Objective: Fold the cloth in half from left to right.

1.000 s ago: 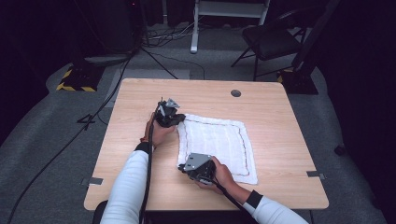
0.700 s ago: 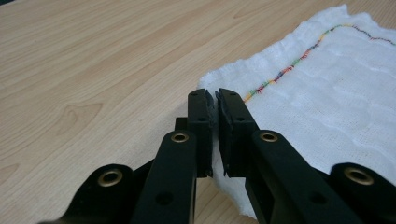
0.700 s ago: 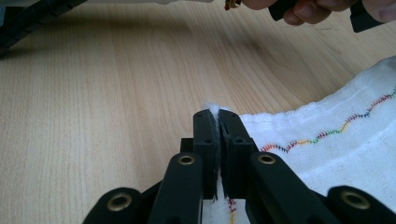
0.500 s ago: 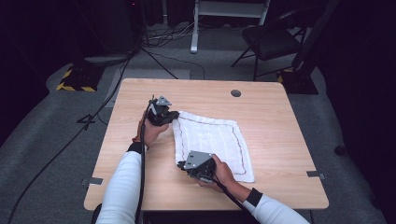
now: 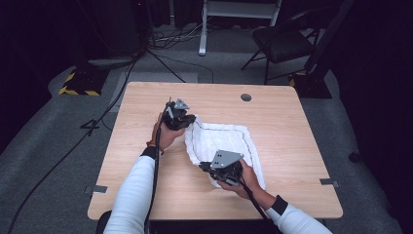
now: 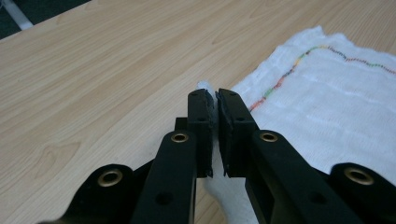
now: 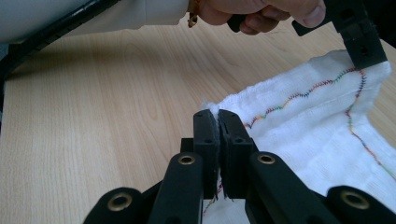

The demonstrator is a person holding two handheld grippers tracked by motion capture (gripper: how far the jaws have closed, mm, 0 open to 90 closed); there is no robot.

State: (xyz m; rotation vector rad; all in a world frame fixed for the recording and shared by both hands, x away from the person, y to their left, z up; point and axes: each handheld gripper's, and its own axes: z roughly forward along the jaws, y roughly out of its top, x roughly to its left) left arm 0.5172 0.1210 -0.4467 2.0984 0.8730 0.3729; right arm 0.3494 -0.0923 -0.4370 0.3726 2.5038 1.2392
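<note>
Cloth [image 5: 226, 144], white, thin and limp, sags on the table [image 5: 292, 122]. Left tool [image 6: 214, 109] and right tool [image 7: 218, 122] each pinch a corner, the best hold.

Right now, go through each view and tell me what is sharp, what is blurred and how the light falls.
High view: the light wooden table is evenly lit, the room around it dark. Left gripper view: the black jaws are soft, the white cloth with rainbow stitching sharper. Right gripper view: the hand is blurred, no glare.

Black tongs [image 5: 194, 118] with brass-ringed screw holes, grey three-cornered top plates, trailing black cables, white sleeves with dark cuffs.
</note>
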